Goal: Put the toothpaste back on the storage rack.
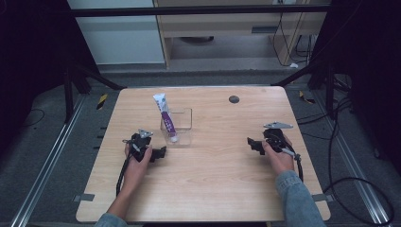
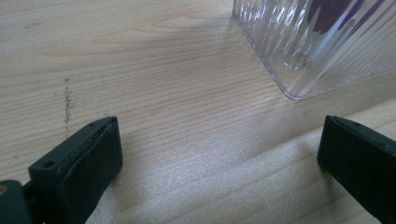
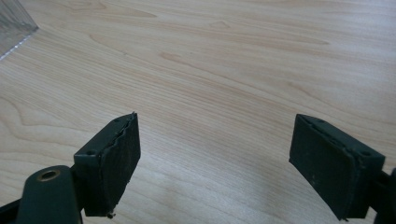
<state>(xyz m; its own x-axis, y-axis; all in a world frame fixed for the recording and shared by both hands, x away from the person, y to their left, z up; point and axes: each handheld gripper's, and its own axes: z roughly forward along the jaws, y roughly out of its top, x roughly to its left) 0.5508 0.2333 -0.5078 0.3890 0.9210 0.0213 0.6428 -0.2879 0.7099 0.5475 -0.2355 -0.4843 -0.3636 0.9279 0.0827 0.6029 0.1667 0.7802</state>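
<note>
Now both grippers rest wide open and empty on the wooden table, either side of a clear ribbed container.

A purple-and-white tube stands tilted inside it, at one o'clock from the left gripper; the right gripper sits well apart. Likely next: one gripper reaches in and closes on the tube.

Worktop: pale wood with fine brown grain lines and a small dark grey round disc near the far edge. Container: clear and colourless, its walls ribbed in close vertical flutes in the left gripper view. Tube: white, with purple bands and a white cap. Left tool and right tool: matte black, each topped by a grey plate. Sleeve: blue denim. Floor: dark grey, with yellow-and-black striped markers.
</note>
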